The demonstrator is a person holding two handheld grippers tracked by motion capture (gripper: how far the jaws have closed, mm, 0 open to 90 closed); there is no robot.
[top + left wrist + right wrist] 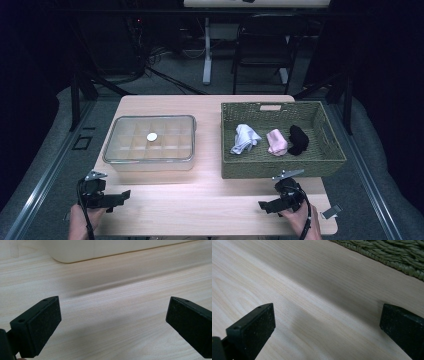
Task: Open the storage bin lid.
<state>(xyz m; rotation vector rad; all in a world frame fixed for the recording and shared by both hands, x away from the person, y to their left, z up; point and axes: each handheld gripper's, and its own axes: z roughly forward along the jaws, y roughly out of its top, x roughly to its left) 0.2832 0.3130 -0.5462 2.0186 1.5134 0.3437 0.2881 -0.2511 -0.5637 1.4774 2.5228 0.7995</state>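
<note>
A clear lidded box (150,142) with a grid of compartments and a small white knob (152,136) on its lid sits left of centre on the wooden table (200,205). To its right a green woven basket (330,150) holds a white sock (245,138), a pink sock (276,142) and a black sock (298,139). My left gripper (122,196) rests low at the near left, jaws wide open over bare wood (113,315). My right gripper (264,206) lies at the near right, just in front of the basket, also open and empty (327,322).
The box's lower edge (100,251) lies just ahead of the left jaws. The basket's woven rim (392,252) crosses the upper right of the right gripper view. A small grey item (331,212) lies at the table's near right corner. A chair (262,45) stands beyond the table.
</note>
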